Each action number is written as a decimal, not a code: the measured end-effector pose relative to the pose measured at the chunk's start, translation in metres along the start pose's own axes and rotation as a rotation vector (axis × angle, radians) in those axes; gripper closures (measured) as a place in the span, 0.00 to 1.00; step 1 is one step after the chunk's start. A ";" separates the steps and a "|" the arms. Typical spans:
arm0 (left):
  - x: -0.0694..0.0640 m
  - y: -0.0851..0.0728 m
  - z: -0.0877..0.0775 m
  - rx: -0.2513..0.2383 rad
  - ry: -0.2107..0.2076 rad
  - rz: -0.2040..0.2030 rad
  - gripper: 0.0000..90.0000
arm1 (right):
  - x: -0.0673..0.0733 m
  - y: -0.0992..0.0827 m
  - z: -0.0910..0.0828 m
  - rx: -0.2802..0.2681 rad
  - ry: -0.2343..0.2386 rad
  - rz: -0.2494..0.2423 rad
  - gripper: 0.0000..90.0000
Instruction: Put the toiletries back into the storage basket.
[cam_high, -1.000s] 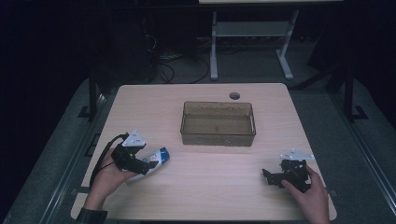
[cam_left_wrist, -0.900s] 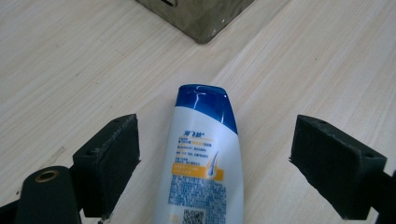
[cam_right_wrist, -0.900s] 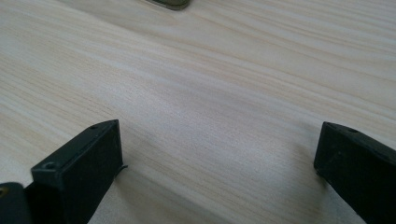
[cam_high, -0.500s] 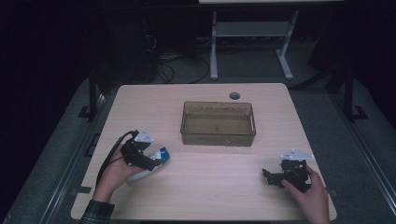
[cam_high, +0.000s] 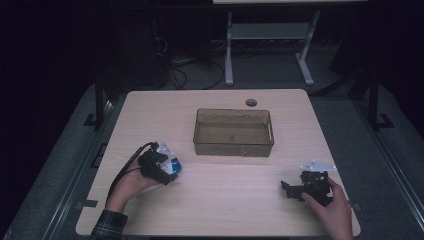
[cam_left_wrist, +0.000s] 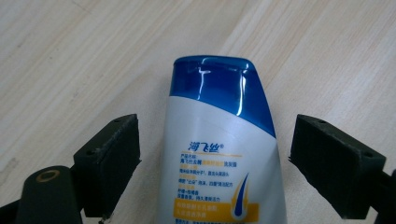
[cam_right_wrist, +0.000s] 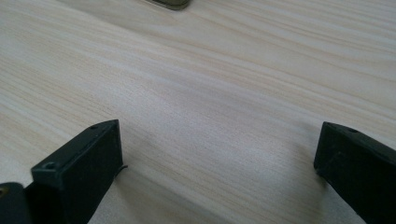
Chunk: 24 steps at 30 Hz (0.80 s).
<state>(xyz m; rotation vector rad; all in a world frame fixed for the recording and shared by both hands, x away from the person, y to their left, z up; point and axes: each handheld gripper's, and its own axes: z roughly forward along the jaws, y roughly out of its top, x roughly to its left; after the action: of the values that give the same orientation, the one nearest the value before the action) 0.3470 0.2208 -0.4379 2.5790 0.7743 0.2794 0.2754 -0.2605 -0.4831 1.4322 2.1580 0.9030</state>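
A: From the high view, we had our left gripper (cam_high: 167, 169) over the shampoo bottle (cam_high: 174, 165) lying on the table (cam_high: 235, 200), near its left edge, with the clear bin (cam_high: 233, 132) well apart behind it. Our right gripper (cam_high: 295, 189) rested on the table's right side.

B: In the left gripper view, our fingers (cam_left_wrist: 109, 158) stood wide apart around the bottle (cam_left_wrist: 222, 154), released, touching nothing. We judged the smooth body could squirt out if we closed off-centre.

A: In the right gripper view, the fingers (cam_right_wrist: 79, 170) gaped equally wide over bare wood, holding nothing.
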 end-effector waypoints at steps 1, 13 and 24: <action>0.000 0.000 0.001 0.004 -0.002 -0.002 0.17 | 0.000 0.000 0.000 0.000 0.000 0.000 0.01; 0.002 -0.003 0.008 0.042 -0.012 -0.002 0.23 | 0.000 0.000 0.000 0.000 0.000 0.000 0.01; 0.004 -0.005 0.007 0.035 -0.059 -0.022 0.35 | 0.000 0.000 0.000 0.000 0.000 0.000 0.01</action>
<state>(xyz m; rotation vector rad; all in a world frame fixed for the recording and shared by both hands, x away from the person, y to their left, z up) 0.3503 0.2242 -0.4458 2.5971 0.7928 0.1833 0.2754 -0.2605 -0.4832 1.4322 2.1580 0.9031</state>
